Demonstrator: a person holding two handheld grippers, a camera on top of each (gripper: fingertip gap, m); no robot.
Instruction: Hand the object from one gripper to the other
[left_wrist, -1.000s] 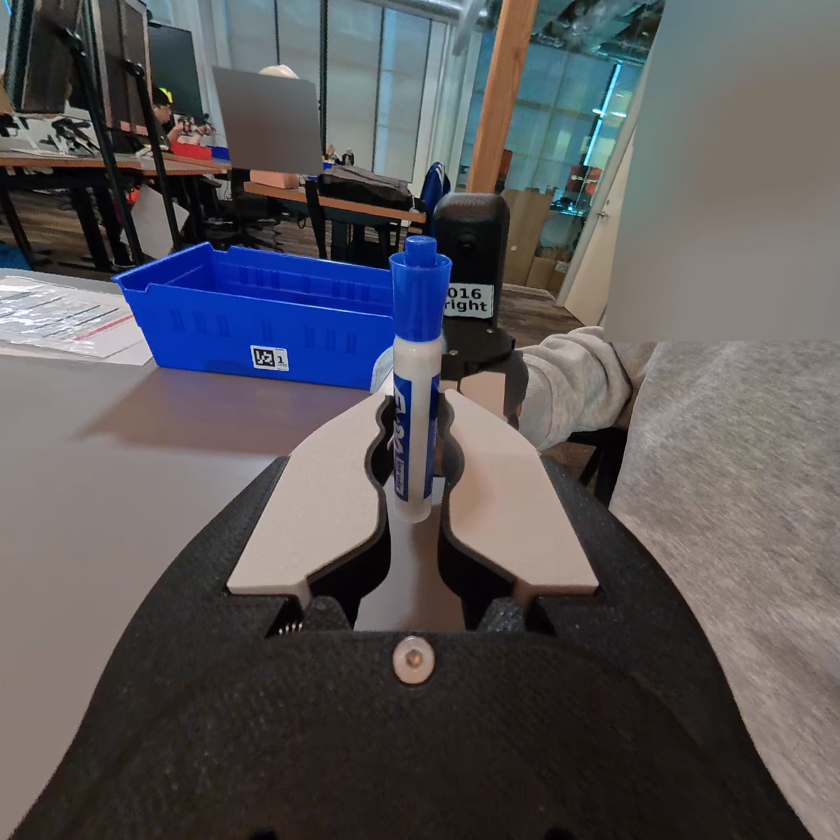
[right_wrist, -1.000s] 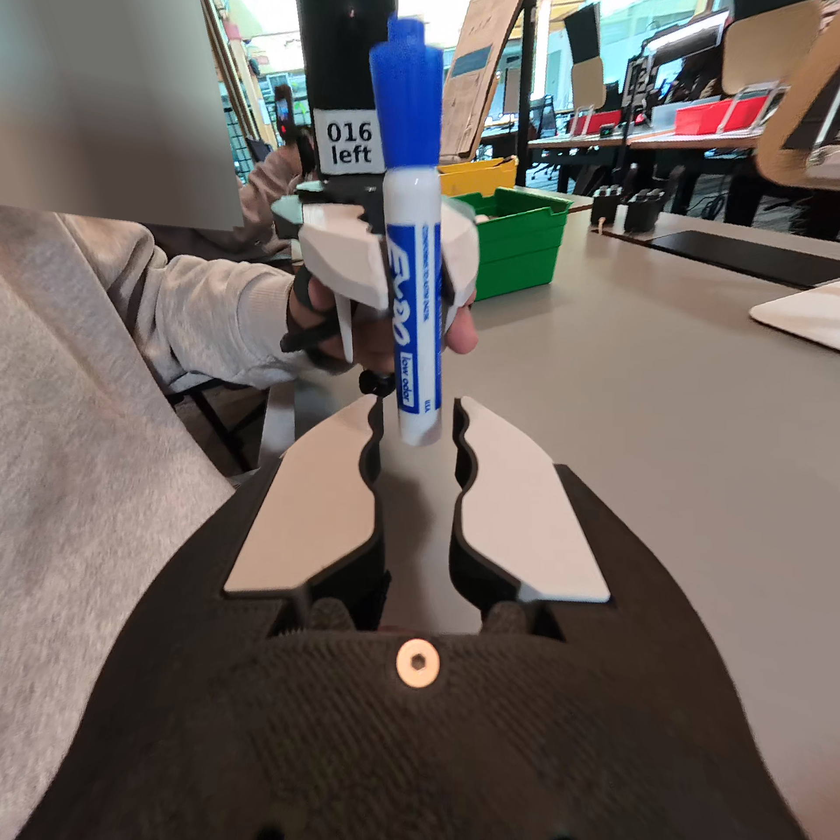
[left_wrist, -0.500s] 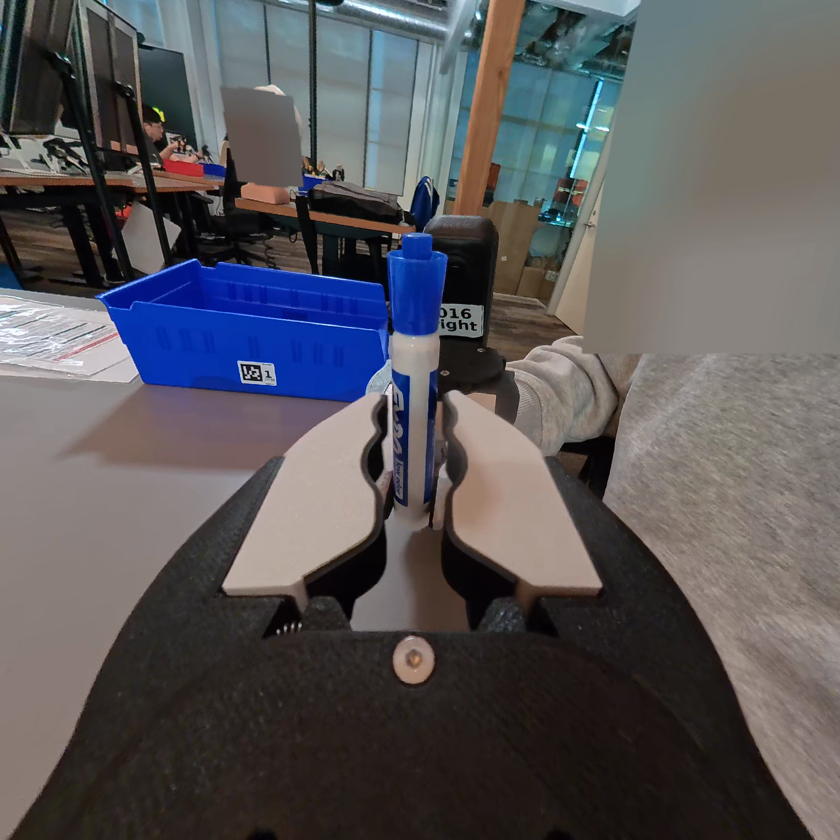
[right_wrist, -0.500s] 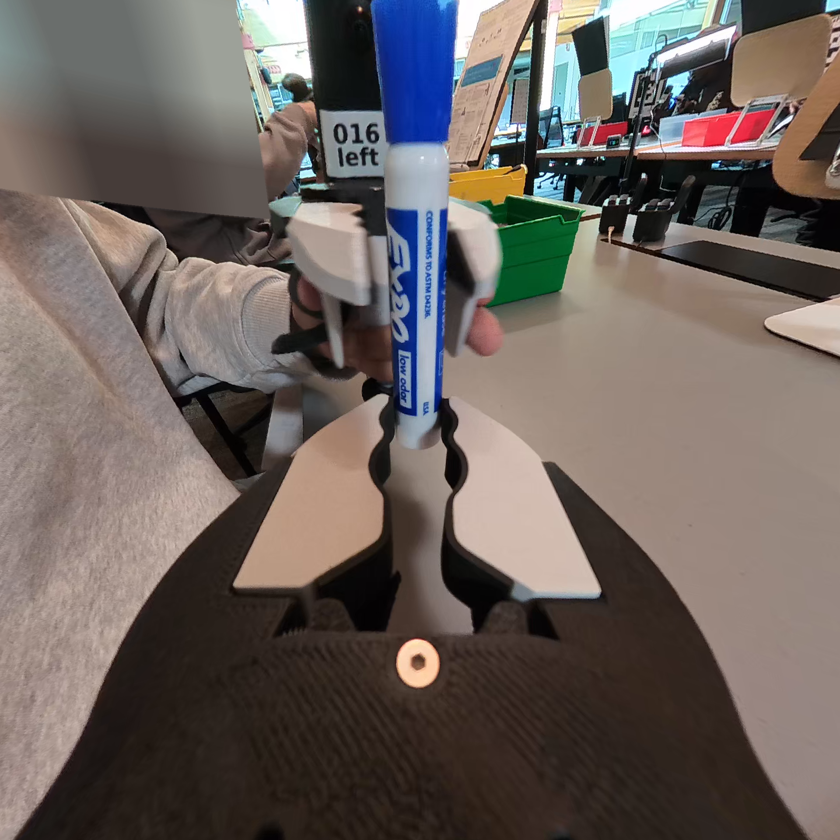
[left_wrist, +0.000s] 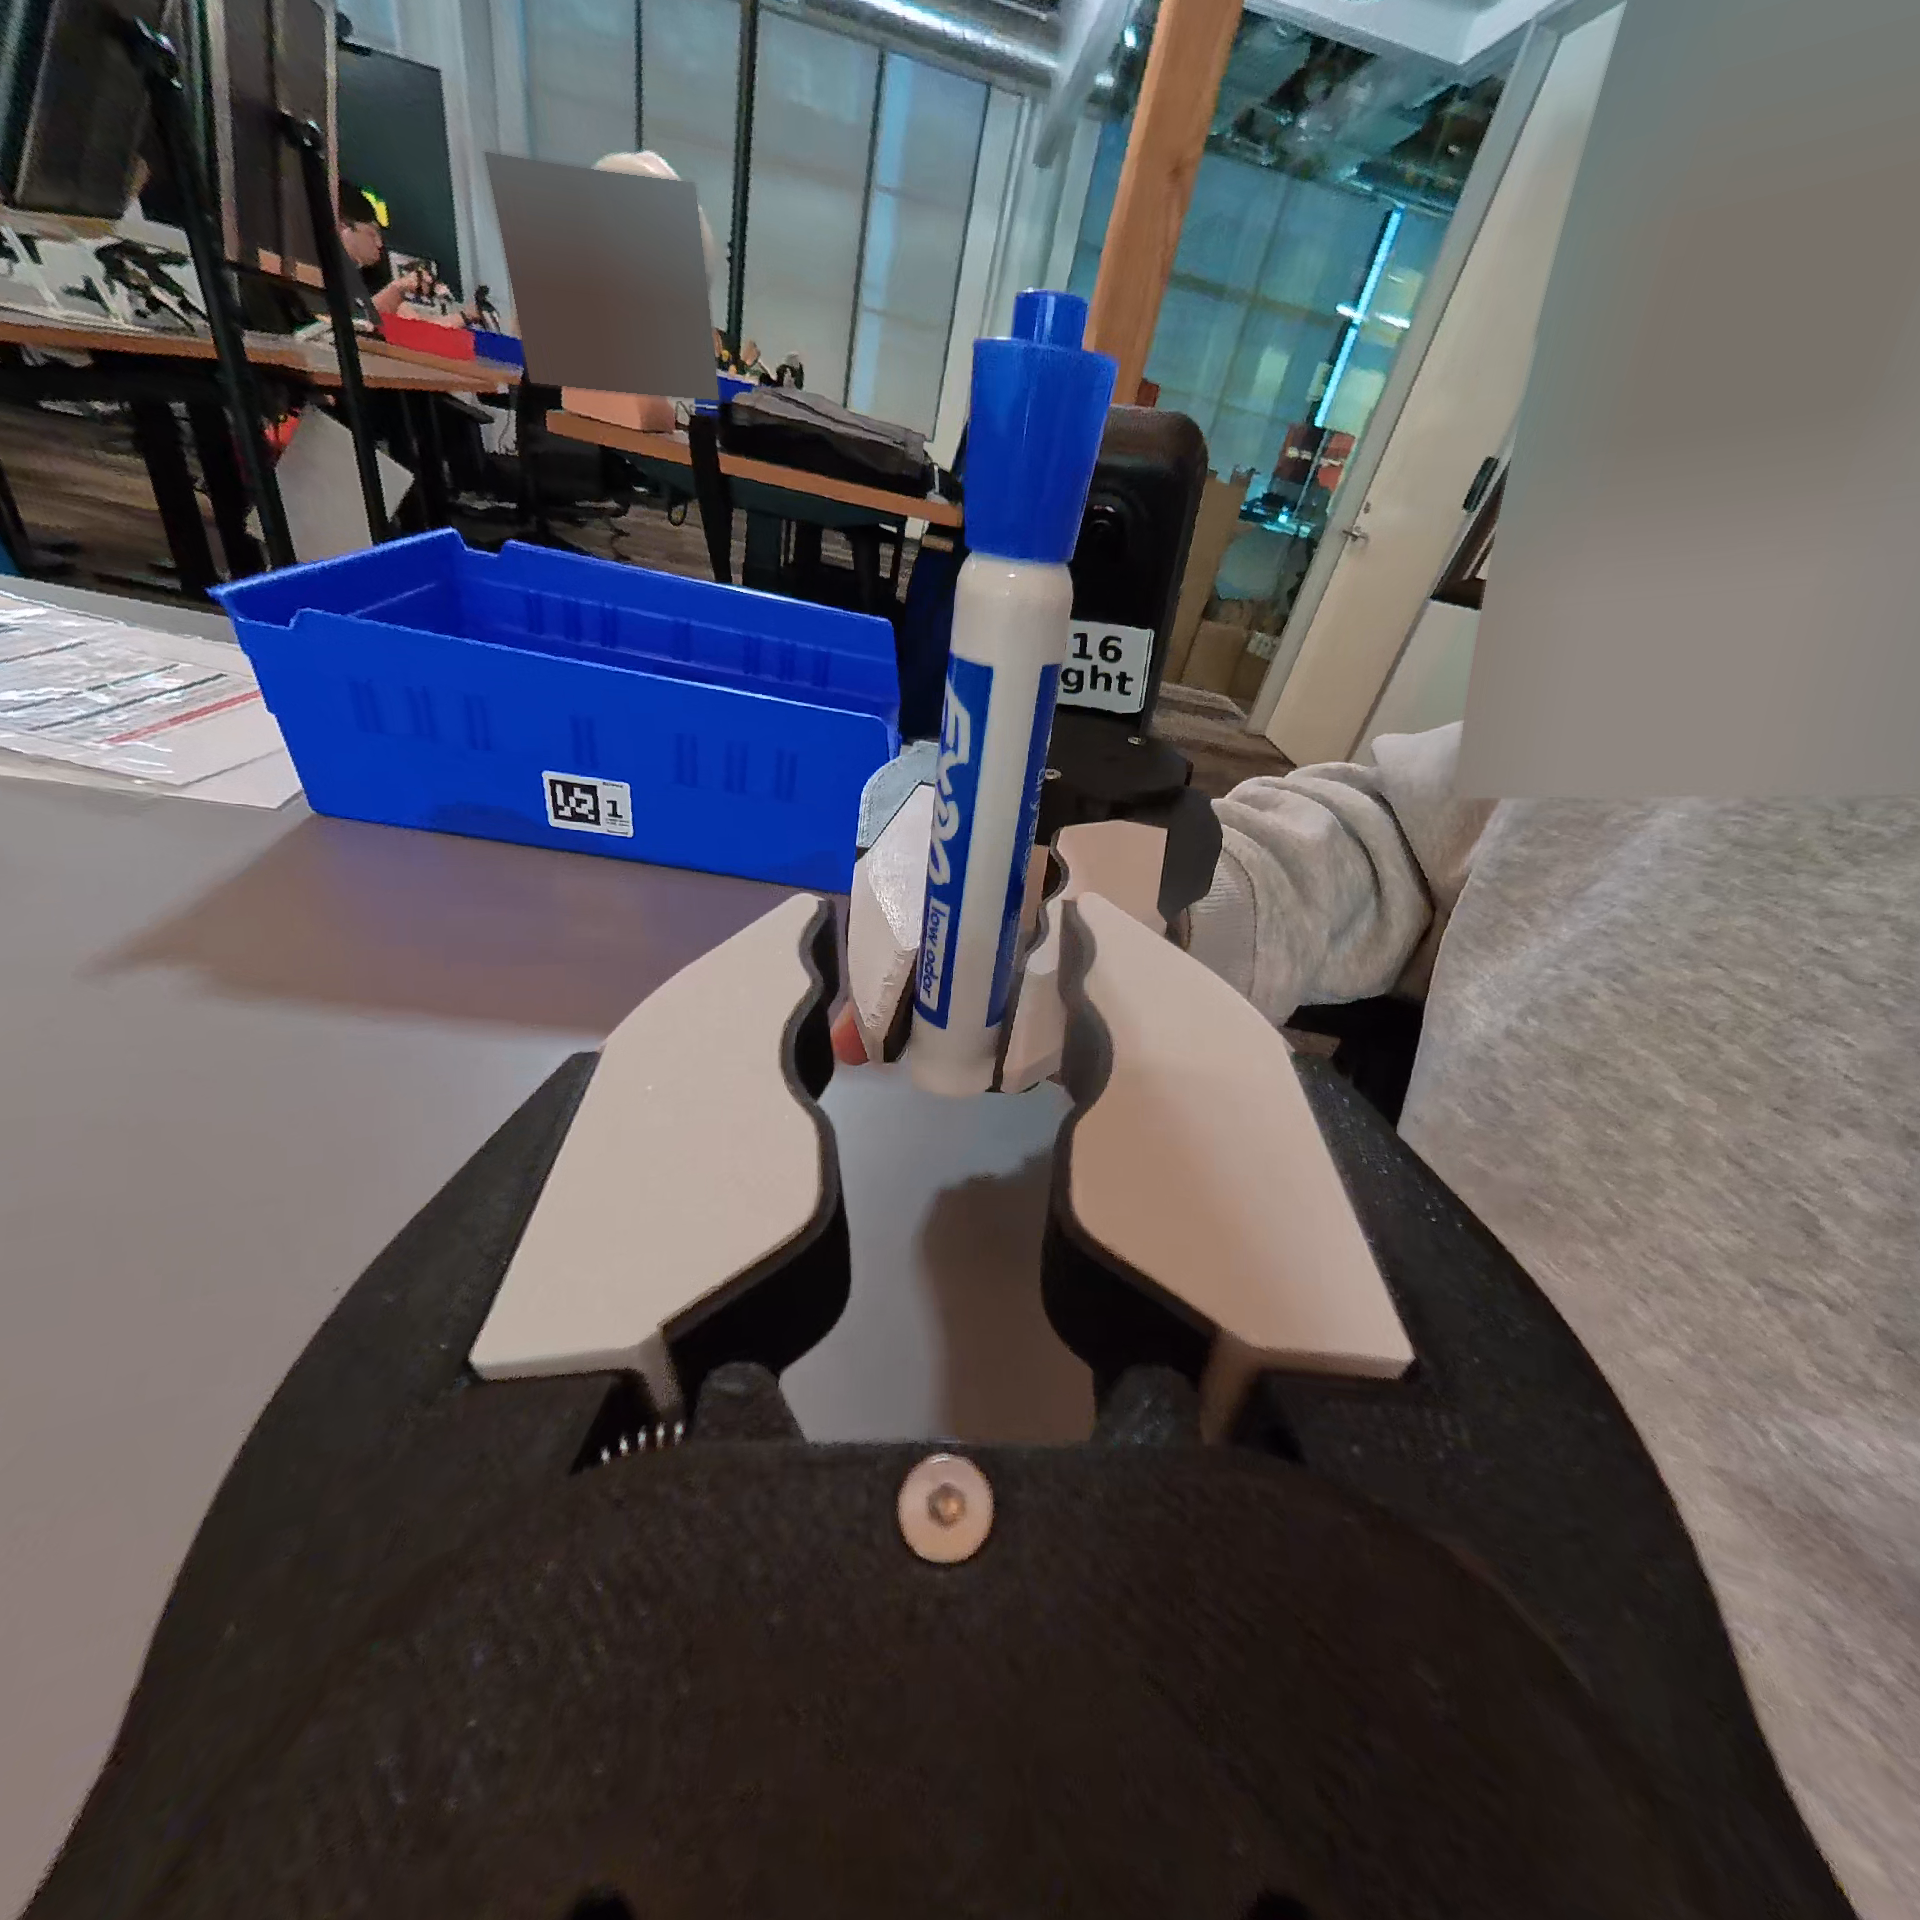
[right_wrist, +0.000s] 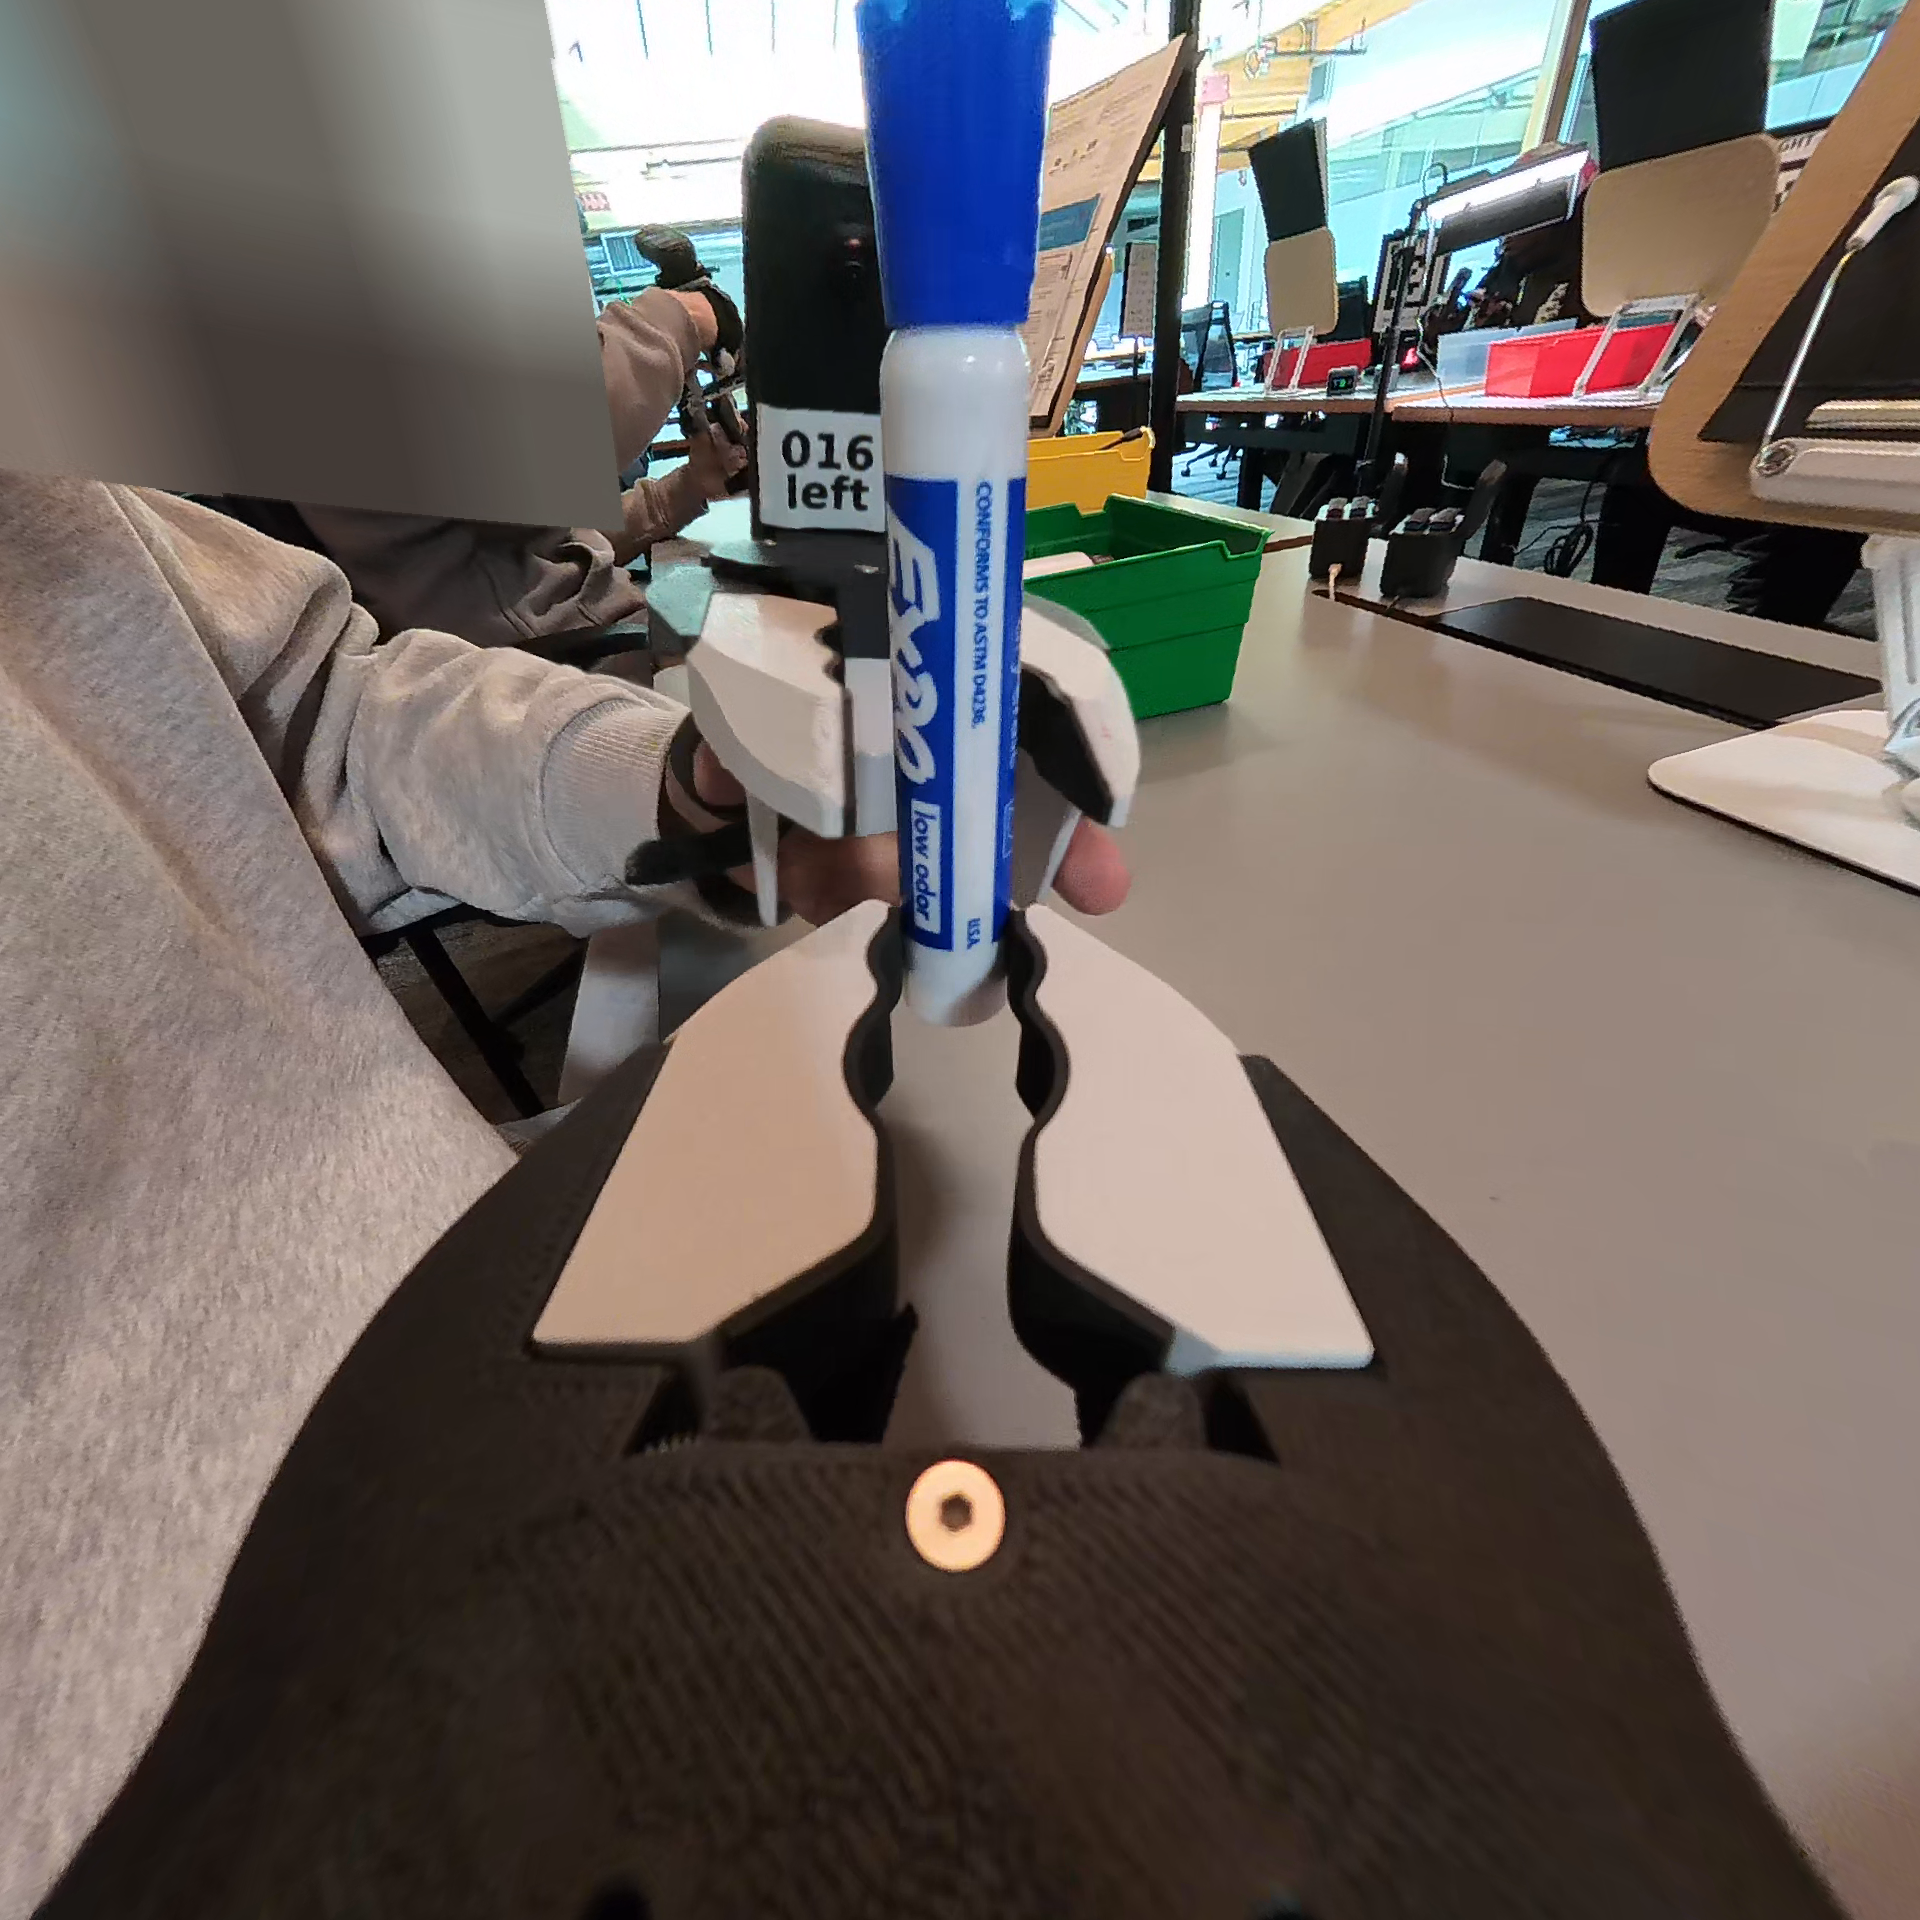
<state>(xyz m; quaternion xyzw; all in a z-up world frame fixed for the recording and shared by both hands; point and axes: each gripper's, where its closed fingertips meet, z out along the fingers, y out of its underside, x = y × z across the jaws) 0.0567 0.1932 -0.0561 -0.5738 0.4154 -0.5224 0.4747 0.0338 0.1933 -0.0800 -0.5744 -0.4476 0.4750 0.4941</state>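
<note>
Marker (right_wrist: 954, 665), dry-erase type: white barrel, blue printed label band, blue cap on top with a narrower stud at its tip; stands upright in the air above the grey table (right_wrist: 1455, 935). Right gripper (right_wrist: 951, 951): pale fingers closed on the marker's lower end, barrel seated in the notches near the tips. Left gripper (left_wrist: 951, 971): jaws spread apart with nothing between them, the marker just beyond its tips; in the right wrist view its fingers flank the barrel's middle, and contact cannot be told. Person: grey sleeves (left_wrist: 1320, 873) behind each tool, a fingertip showing under the left gripper.

Farther items, left wrist view: blue bin (left_wrist: 561, 707) with a small square tag on its near wall, on the table left of the marker; printed sheet (left_wrist: 104, 696) at the far left edge. Right wrist view: green bin (right_wrist: 1153, 603) beyond the marker to the right, yellow bin (right_wrist: 1086, 462) behind it, black mat (right_wrist: 1642, 649) along the far right.
</note>
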